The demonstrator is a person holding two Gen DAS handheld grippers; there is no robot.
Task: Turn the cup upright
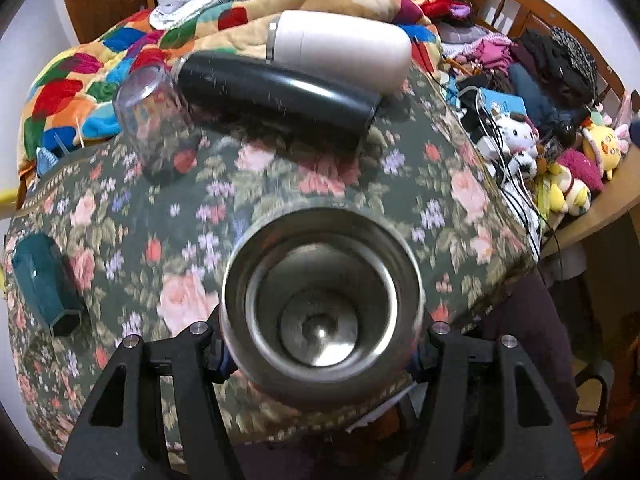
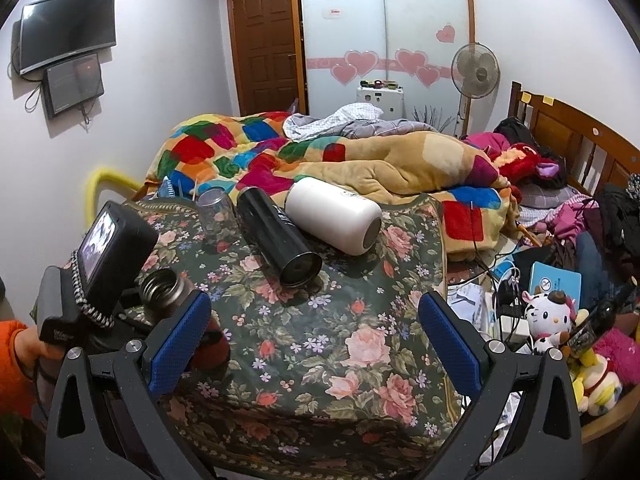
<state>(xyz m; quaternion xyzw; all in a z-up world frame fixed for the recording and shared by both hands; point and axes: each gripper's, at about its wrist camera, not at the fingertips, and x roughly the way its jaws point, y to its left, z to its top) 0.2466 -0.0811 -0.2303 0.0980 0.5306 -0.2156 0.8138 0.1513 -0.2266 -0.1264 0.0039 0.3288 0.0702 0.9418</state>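
Steel cup (image 1: pixel 322 312) was clamped between the left tool's (image 1: pixel 320 354) fingers, mouth toward the camera; right tool (image 2: pixel 314 320) stood apart, holding nothing.

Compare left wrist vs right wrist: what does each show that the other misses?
Left wrist only: the steel cup's inside, down to its bottom, clamped in the left tongs; a teal cup lying on the floral cloth.

Right wrist only: the right tongs open and empty, wall TV, fan, and the left tool's camera body.

Both: black flask and white flask on their sides, clear glass upside down.
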